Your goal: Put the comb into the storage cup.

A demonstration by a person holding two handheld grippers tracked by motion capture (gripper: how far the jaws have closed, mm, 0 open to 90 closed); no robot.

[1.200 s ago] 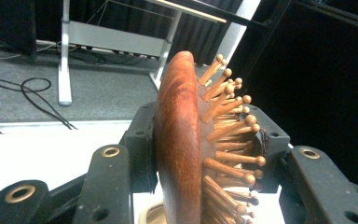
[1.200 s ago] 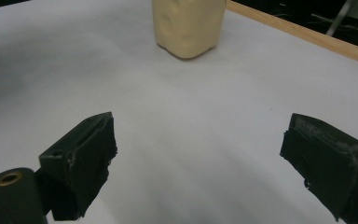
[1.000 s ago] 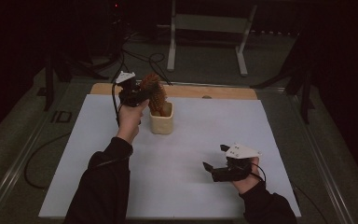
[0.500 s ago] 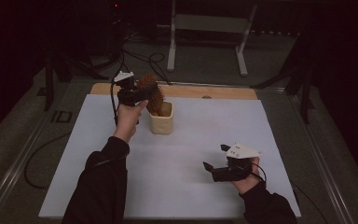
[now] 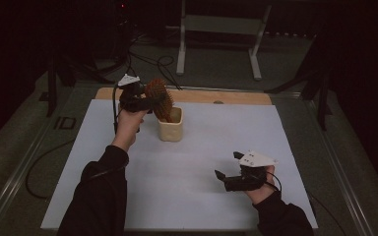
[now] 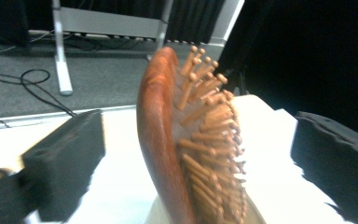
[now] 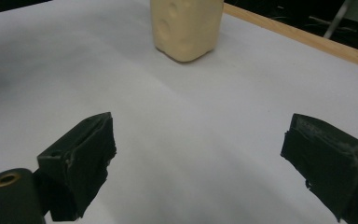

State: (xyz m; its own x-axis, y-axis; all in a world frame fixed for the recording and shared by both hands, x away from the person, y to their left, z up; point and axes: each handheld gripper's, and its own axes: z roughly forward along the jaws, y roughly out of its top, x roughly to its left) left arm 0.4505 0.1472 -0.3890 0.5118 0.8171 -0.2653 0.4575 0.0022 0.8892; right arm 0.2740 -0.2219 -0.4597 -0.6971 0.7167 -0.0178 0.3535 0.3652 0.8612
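Note:
A reddish-brown wooden hairbrush [image 5: 157, 96] stands handle-down in a cream cup [image 5: 171, 130] at the far middle of the white table top. My left gripper [image 5: 151, 102] is raised at the brush head. In the left gripper view the brush [image 6: 163, 140], bristles to the right, sits between the two jaws, which are wide apart and clear of it, so the left gripper [image 6: 200, 144] is open. The cup's rim [image 6: 153, 213] shows just below. My right gripper [image 5: 226, 164] rests low near the front right, open and holding nothing. In its own view the right gripper [image 7: 200, 154] faces the cup [image 7: 186, 28].
A white sheet [image 5: 202, 162] covers the table, with a wooden strip [image 5: 236, 97] along its far edge. Cables [image 5: 147, 61] and a metal stand [image 5: 216, 39] lie on the dark floor beyond. A cable [image 5: 34, 172] hangs off the left side.
The left hand has shifted only slightly beside the cup, and the brush head stays at its jaws. The right gripper has not moved.

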